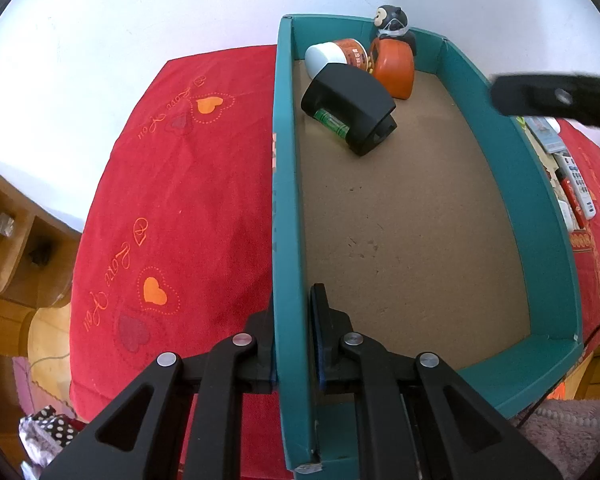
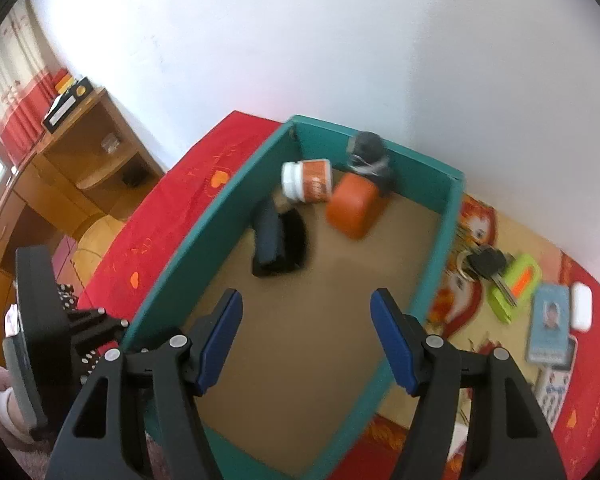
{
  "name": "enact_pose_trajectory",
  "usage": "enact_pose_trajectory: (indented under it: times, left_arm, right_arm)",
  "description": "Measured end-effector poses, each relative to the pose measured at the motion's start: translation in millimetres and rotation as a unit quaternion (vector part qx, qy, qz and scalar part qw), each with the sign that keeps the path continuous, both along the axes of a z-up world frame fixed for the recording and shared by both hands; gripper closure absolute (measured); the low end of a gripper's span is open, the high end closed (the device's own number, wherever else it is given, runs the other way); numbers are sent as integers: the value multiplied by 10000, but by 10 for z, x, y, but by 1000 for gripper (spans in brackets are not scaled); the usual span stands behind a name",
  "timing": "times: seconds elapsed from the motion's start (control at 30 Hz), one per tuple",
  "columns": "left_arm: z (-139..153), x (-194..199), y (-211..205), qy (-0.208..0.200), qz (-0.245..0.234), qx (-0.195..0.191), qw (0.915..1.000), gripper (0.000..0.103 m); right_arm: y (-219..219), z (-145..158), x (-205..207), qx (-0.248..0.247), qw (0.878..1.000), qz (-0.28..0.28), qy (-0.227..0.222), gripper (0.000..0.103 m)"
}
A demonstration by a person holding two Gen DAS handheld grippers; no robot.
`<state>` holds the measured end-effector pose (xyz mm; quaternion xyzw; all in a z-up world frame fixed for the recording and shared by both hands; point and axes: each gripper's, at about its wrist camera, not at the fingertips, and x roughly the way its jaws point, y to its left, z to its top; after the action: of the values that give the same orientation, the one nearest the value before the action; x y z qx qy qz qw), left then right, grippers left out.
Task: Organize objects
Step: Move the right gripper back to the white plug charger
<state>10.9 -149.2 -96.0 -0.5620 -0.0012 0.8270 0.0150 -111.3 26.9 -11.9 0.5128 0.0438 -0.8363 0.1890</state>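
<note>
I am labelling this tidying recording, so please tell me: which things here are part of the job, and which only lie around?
Part of the job:
- teal box, its wall clamped by the left gripper
- right gripper, open, empty
- inside the box: black case, white-capped jar, orange container, owl figure
- beside it: keys, green case, card

Just lying about:
- red cloth
- wooden shelf

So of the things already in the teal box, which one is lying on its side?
The orange-labelled jar with the white lid. It lies tipped over, lid pointing sideways, at the far end of the teal box, while the owl figurine beside it stands upright.
</note>
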Motion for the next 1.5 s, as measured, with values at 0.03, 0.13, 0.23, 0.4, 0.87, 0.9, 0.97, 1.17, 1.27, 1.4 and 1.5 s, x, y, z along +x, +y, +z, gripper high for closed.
enact_pose_trajectory:
  times: [0.03,0.13,0.23,0.4,0.87,0.9,0.97,1.17,1.27,1.4,1.5]
  left_arm:
    - [-3,-5,-8,-5,1,-2,10000,90]
    - [-15,-18,-48,-21,8,-1,10000,90]
    - [-15,-21,-56,-43,32,11,10000,90]
    - [55,91,61,-67,34,-47,10000,90]
    - [94,165,180,-122,21,-139,9998,90]
    - [94,159,191,-123,21,-139,9998,90]
    - [92,156,191,-121,18,-141,9998,90]
    - [92,146,181,-118,19,-135,9998,90]
    - [93,149,182,-116,29,-140,9998,90]
    - [93,145,172,-111,13,-139,9998,90]
    - [93,148,164,-107,9,-140,9998,90]
  right_arm:
    - [52,6,27,-1,10000,-50,4,36]
    - [270,31,132,7,9998,-210,11,36]
    - [482,18,239,60,9990,-445,1,36]
    - [842,-67,396,85,9960,-888,-70,36]
    - [1685,-342,791,164,9783,-2040,-326,36]
    - [1725,-351,810,187,9773,-2086,-333,36]
    - [1775,-364,841,235,9759,-2143,-345,36]
    - [1843,-389,907,275,9739,-2217,-398,36]
    - [1829,-402,917,253,9742,-2200,-427,36]
    - [1756,-415,912,163,9764,-2108,-434,36]
    - [1658,-429,877,84,9791,-1981,-451,36]
